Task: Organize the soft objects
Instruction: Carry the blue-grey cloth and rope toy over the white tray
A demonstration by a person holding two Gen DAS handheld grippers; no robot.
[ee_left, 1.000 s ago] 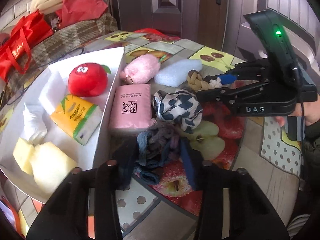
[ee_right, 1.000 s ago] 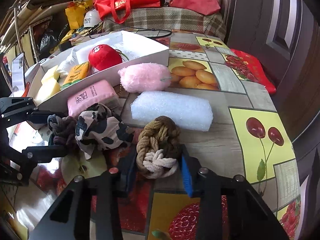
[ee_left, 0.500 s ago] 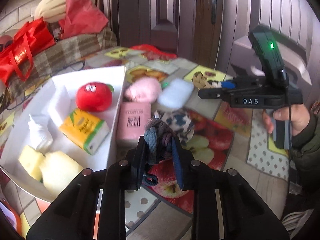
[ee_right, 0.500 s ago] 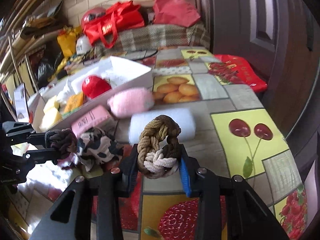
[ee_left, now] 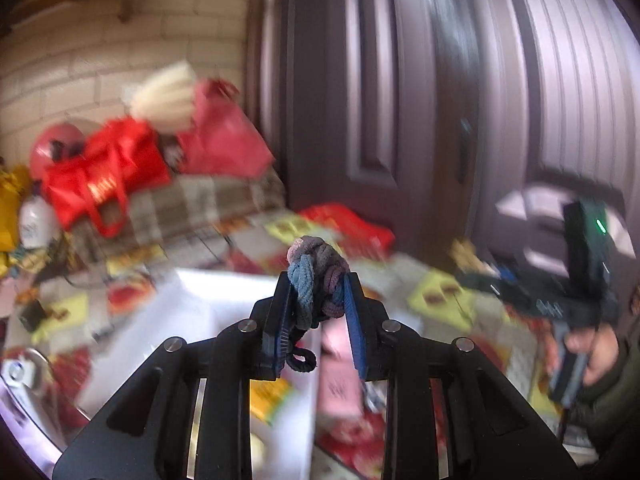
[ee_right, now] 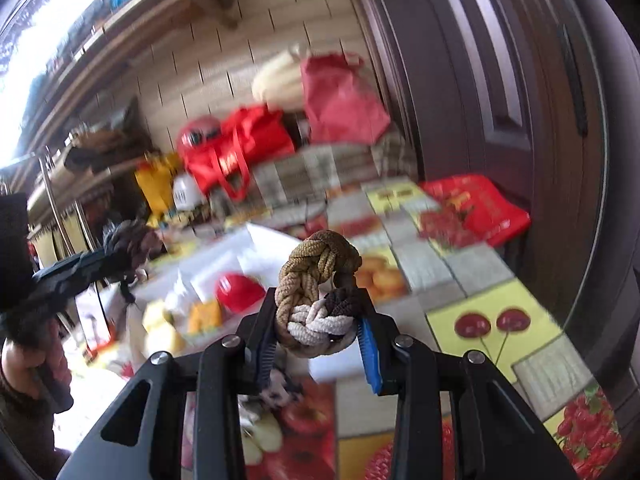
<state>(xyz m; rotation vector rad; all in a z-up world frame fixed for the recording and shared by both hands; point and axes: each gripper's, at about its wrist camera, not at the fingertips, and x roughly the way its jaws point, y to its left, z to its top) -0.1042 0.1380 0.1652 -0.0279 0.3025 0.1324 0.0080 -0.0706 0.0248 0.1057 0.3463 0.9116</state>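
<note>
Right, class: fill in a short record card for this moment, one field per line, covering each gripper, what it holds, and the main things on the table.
left gripper: shut on blue-grey rope knot, lifted off the table
right gripper: shut on tan-and-white rope knot, also lifted
white box: on the table, holding the red plush toy and yellow items
tablecloth: fruit pattern
image quality: both views motion-blurred

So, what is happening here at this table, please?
A person is sorting soft things with a hand-held claw in each hand. The left claw is shut on a blue-grey knotted rope ring, and the right claw grips a brown and white braided rope ring. Both rings are held in the air above the fruit-print table. The white box already holds a red plush toy.
</note>
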